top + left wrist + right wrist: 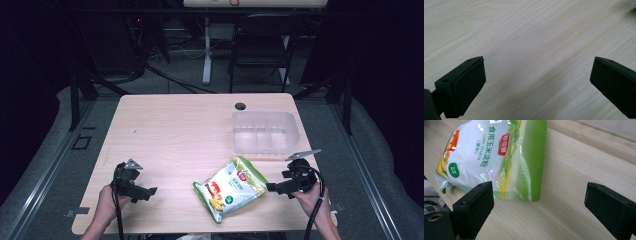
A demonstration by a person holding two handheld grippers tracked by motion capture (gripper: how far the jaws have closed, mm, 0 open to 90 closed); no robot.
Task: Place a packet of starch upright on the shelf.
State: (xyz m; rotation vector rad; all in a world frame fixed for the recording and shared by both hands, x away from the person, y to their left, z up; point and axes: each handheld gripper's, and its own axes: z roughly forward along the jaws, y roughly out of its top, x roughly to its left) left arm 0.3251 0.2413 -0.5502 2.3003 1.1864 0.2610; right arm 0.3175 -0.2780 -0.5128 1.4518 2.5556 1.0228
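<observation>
Your right gripper point(537, 207) stands with jaws wide apart, just short of the corn starch pouch point(491, 157), which lies flat on the table point(586, 157) ahead of its left jaw; the pouch looks soft, glossy and likely slippery, so take the flat sealed edge; your left gripper point(536, 85) is spread too, over bare wood; beyond sits a clear plastic tray point(264, 131).

Light wooden table point(175, 135), a round cable hole point(240, 106) near its far edge. Clear plastic compartment tray point(264, 132) at the far right of it. Beyond, a dark folding chair point(260, 45) and a white desk leg point(206, 50) on grey floor.
</observation>
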